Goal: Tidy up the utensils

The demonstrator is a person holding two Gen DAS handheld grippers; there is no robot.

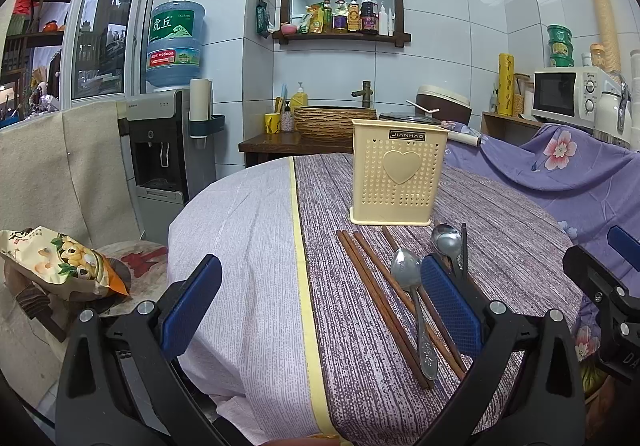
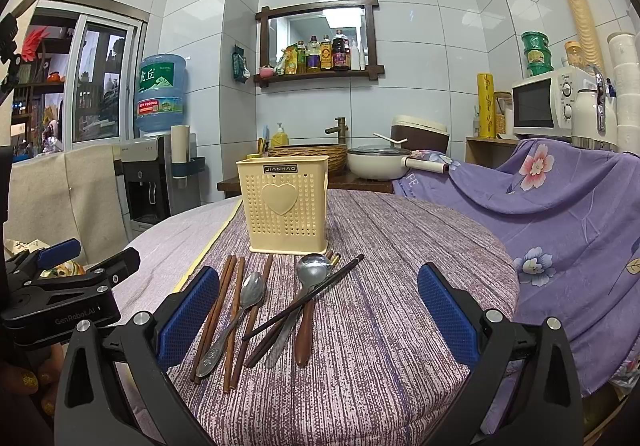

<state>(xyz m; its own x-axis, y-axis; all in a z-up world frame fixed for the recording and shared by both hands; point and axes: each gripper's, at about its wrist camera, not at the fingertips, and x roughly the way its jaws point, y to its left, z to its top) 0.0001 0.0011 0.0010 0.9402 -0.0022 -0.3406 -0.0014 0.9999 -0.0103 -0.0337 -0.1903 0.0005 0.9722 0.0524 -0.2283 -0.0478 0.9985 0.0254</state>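
Nothing's been picked up yet, so all the trouble is ahead. The holder (image 2: 286, 204) is stood upright toward the back of the cloth-covered surface (image 2: 400, 326), and the utensils are laid in a loose pile just in front of it: brown chopsticks (image 2: 230, 310), a spoon (image 2: 236, 322) lying across them, a second spoon (image 2: 310, 274) further right, and a dark chopstick (image 2: 304, 300) crossed over that second spoon's handle. Both the left gripper (image 1: 320, 304) and the right gripper (image 2: 318, 312) are held with jaws wide apart and nothing between them, hovering over the near end of the pile. The main risk is probably the overlap: if one piece is grabbed, a neighbour touching it could get dragged or flicked off the surface. Thin chopsticks lying flat on soft cloth look hard to pinch, so fabric could get caught in the jaws instead, and the holder could be tugged along with it. The spoons look slick, so a grip near the bowl end would likely let one swing and slip. The holder looks light too, so it could be tipped by anything dropped in at an angle. The two grippers are also near each other, so a bump is possible.
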